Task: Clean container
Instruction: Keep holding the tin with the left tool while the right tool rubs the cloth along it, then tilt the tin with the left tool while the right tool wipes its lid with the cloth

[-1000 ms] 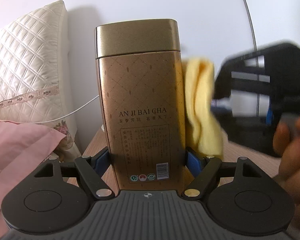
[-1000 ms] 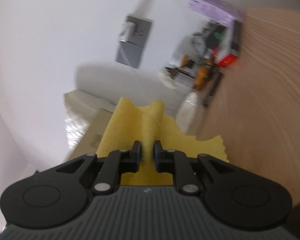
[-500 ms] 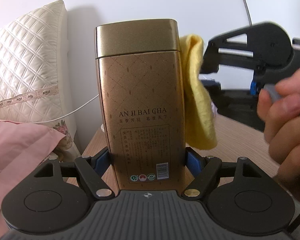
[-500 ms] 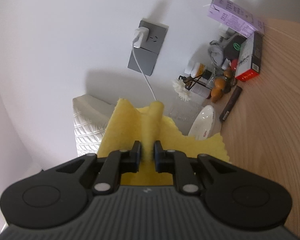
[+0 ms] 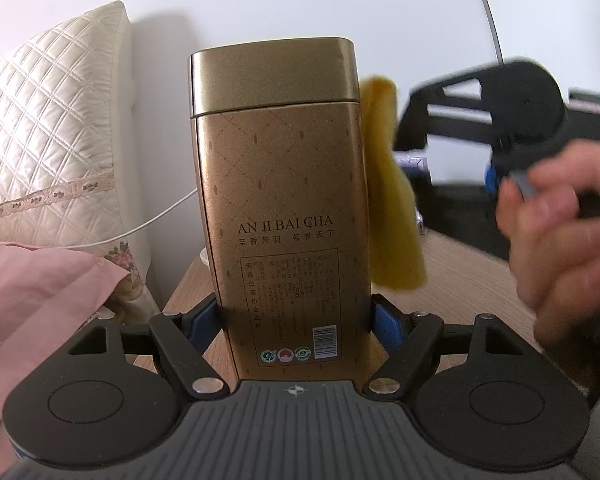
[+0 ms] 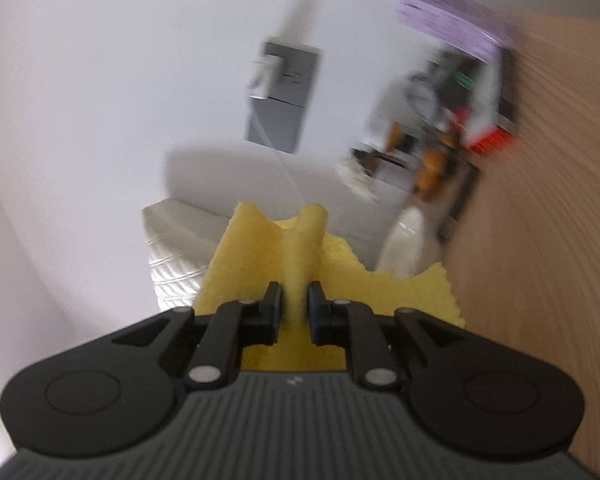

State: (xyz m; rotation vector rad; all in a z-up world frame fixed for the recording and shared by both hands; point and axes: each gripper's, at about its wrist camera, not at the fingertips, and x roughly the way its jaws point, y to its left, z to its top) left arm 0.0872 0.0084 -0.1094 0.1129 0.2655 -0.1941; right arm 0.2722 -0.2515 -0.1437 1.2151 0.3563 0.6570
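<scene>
A tall gold tea tin (image 5: 284,208) with its lid on stands upright, and my left gripper (image 5: 294,320) is shut on its lower part. My right gripper (image 6: 294,308) is shut on a yellow cloth (image 6: 260,256). In the left wrist view the cloth (image 5: 392,208) hangs against the tin's right side, with the right gripper (image 5: 500,116) and the hand holding it to the right. In the right wrist view the tin is hidden behind the cloth.
A wooden tabletop (image 5: 460,264) lies under the tin. A quilted cream pillow (image 5: 48,152) and pink fabric (image 5: 40,292) are at left. A white cable (image 5: 140,228) runs behind the tin. Boxes and small bottles (image 6: 452,112) stand by a wall socket (image 6: 284,96).
The right gripper has moved the yellow cloth up the tin's right side and now slightly down again. The right wrist view is blurred with motion. The left gripper and tin have stayed still.
</scene>
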